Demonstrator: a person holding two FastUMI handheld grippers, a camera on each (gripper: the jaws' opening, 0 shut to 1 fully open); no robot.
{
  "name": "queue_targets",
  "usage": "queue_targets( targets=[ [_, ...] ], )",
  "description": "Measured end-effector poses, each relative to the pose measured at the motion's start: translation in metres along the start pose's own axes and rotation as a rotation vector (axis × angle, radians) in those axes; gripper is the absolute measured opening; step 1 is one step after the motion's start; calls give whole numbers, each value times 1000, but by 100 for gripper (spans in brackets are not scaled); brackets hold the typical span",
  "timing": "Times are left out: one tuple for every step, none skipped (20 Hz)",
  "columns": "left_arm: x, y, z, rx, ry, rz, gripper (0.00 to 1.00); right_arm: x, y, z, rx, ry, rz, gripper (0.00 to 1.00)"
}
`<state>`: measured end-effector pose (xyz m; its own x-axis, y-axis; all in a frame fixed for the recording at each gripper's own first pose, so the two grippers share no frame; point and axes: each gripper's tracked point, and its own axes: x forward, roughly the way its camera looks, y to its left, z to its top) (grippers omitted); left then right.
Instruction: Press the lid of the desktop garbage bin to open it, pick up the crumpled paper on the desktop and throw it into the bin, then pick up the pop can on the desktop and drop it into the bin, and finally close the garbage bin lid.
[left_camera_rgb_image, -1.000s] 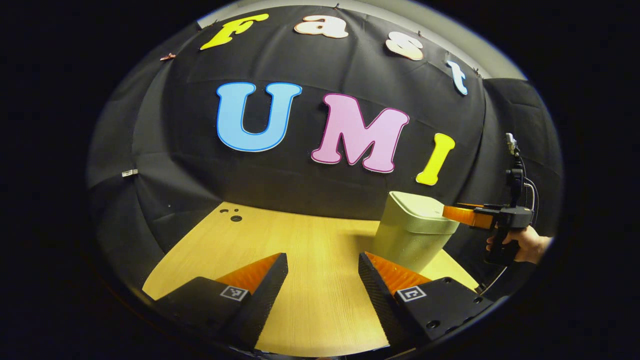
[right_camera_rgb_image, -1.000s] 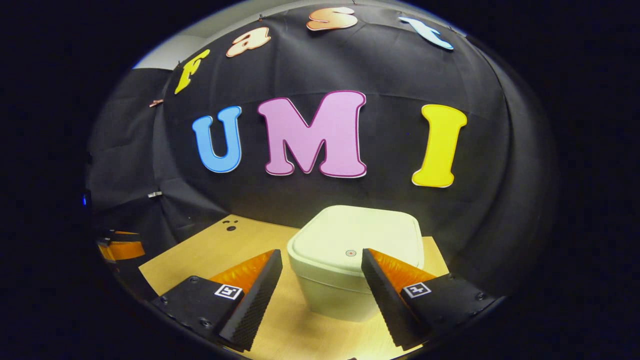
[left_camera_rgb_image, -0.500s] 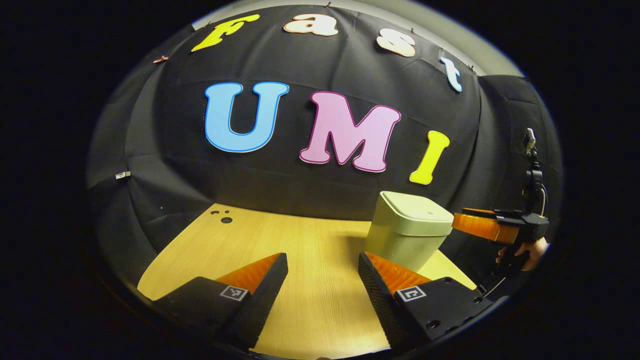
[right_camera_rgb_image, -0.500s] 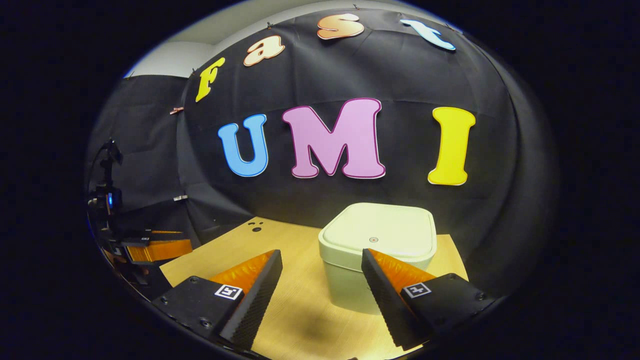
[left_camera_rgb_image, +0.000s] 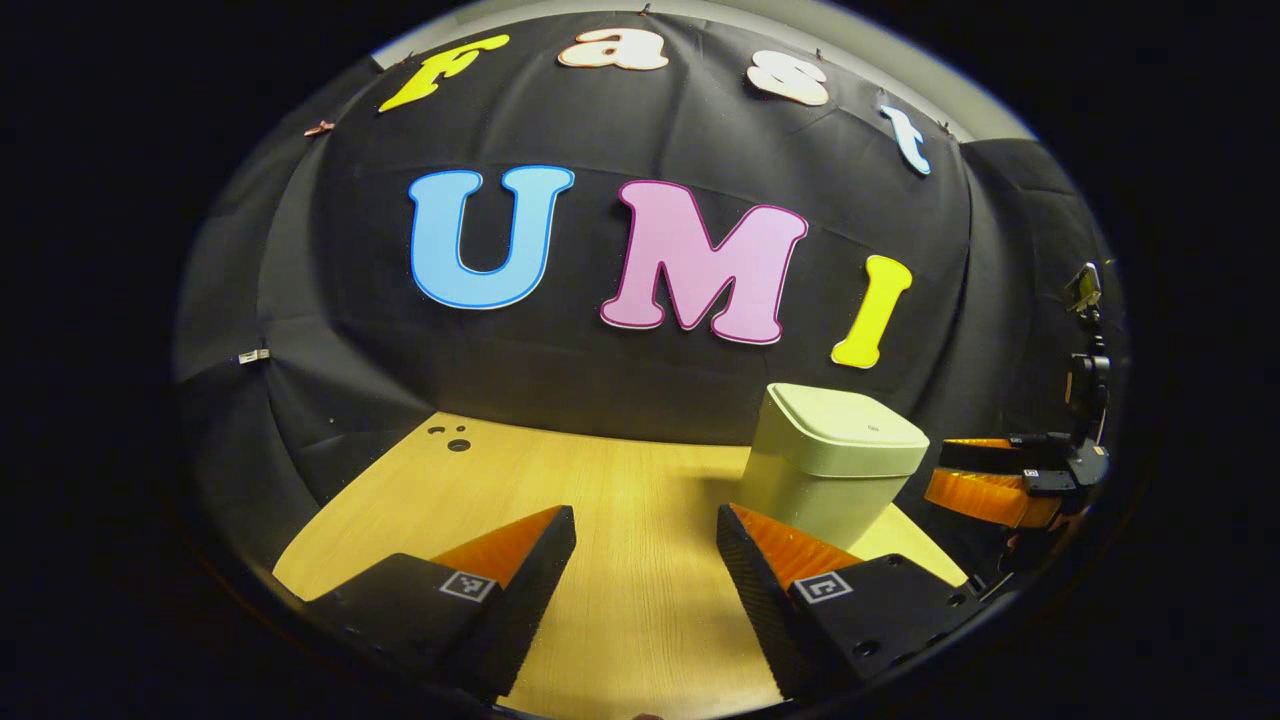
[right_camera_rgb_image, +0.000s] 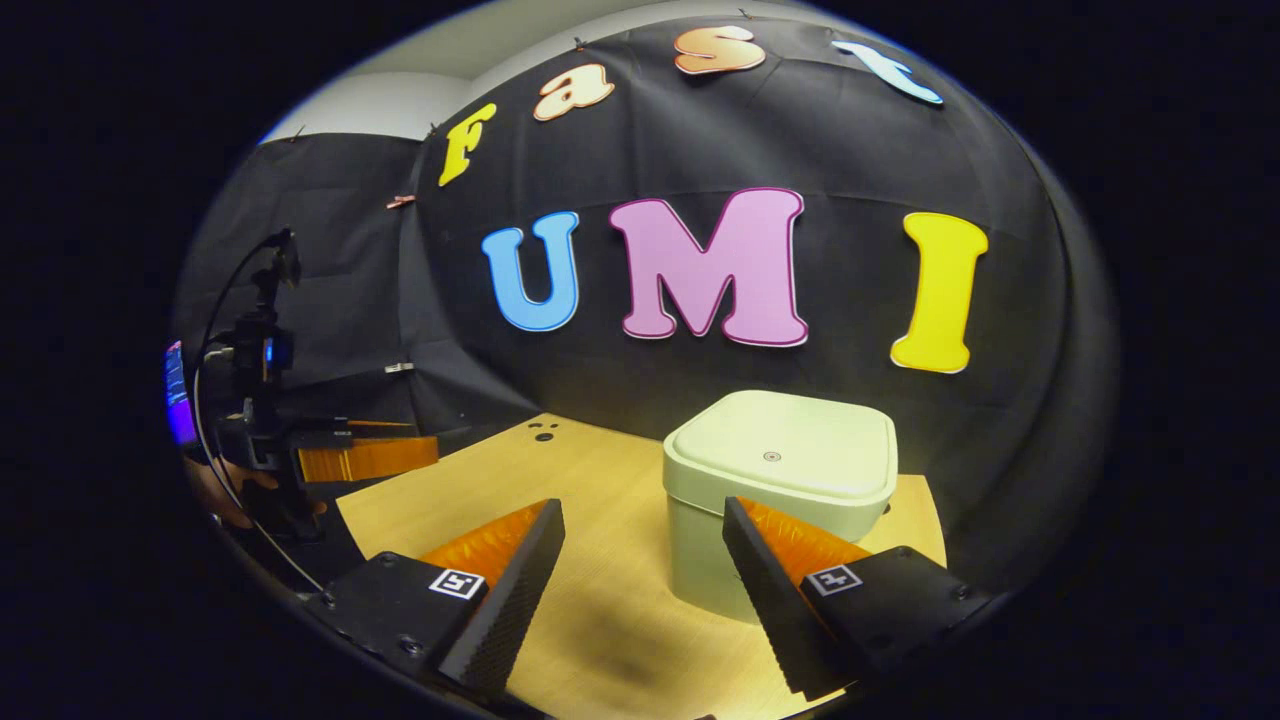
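Since a second ago the right gripper (right_camera_rgb_image: 643, 570) has drawn back from the bin (right_camera_rgb_image: 780, 500), whose lid (right_camera_rgb_image: 785, 450) lies flat and closed. Left of the bin in the left gripper view, the left gripper (left_camera_rgb_image: 646, 575) hangs over the bare table (left_camera_rgb_image: 600, 480), fingers spread wide with nothing between them. The bin stands near the table's far right corner. Right of it the other gripper (blurred at the view's edge) (left_camera_rgb_image: 985, 470) seems clear of the bin; its own view shows wide, empty fingers.
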<state>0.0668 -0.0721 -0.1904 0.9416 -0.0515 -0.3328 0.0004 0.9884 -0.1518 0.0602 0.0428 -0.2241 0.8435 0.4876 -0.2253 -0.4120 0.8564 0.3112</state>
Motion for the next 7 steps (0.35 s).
queue_targets(
  targets=[
    [2,-1,-1,1,-2,7,92,0,0,1,-4,-4,20,100],
    [5,-2,-1,4,-4,19,92,1,-2,-1,-11,-4,36,100],
    [8,-3,-2,3,-1,32,93,3,-4,-2,-20,-3,48,100],
    [11,-5,-5,0,6,43,93,5,-7,-3,-30,-1,56,100],
    [13,-6,-6,-3,12,50,93,6,-9,-4,-39,1,64,100],
    [16,-10,-8,-4,17,54,93,7,-11,-4,-40,-1,73,100],
    [19,-13,-8,-1,20,58,92,7,-11,-4,-39,-5,84,100]
  ],
)
